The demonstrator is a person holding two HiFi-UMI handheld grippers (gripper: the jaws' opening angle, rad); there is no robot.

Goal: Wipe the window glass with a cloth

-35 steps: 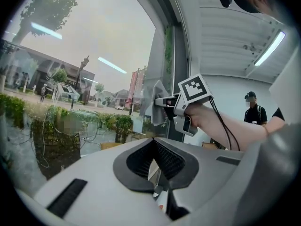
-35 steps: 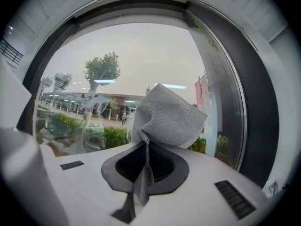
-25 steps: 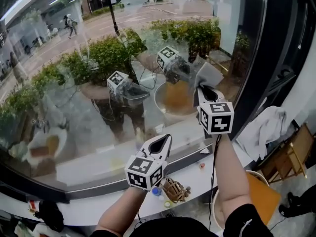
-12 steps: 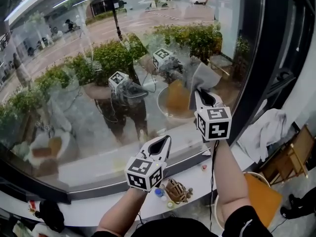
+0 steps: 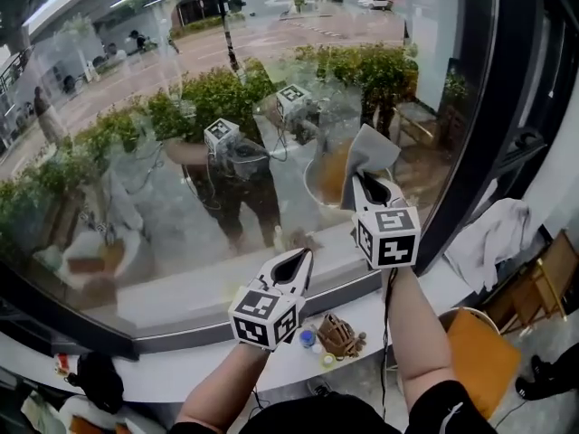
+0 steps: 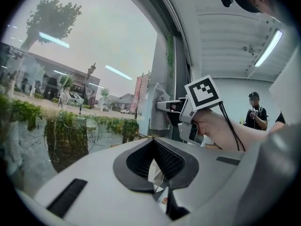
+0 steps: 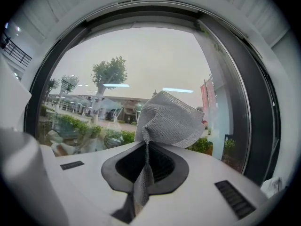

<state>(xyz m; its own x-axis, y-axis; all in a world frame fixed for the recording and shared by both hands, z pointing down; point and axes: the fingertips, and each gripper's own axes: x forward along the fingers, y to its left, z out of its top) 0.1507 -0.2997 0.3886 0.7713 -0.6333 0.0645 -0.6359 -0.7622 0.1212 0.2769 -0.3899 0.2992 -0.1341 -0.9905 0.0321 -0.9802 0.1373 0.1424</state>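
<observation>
The window glass (image 5: 136,152) fills the upper left of the head view and mirrors both grippers. My right gripper (image 5: 369,186) is raised against the pane and shut on a grey mesh cloth (image 5: 366,152), whose free end fans out on the glass. In the right gripper view the cloth (image 7: 170,120) rises from between the closed jaws of that gripper (image 7: 146,147). My left gripper (image 5: 294,265) hangs lower, above the sill, shut with nothing in it and apart from the glass. The left gripper view shows the left gripper (image 6: 157,171), and beyond it the right gripper (image 6: 181,108) and the cloth (image 6: 157,105).
A white sill (image 5: 199,369) runs below the pane, with a brown object (image 5: 342,335) and small caps (image 5: 309,338) on it. A black window frame (image 5: 461,152) stands right of the cloth. A white rag (image 5: 493,233) and an orange seat (image 5: 475,351) lie at right. A person (image 6: 254,111) stands far behind.
The right gripper with the cloth has slid a little down and left along the glass. The left gripper has stayed put.
</observation>
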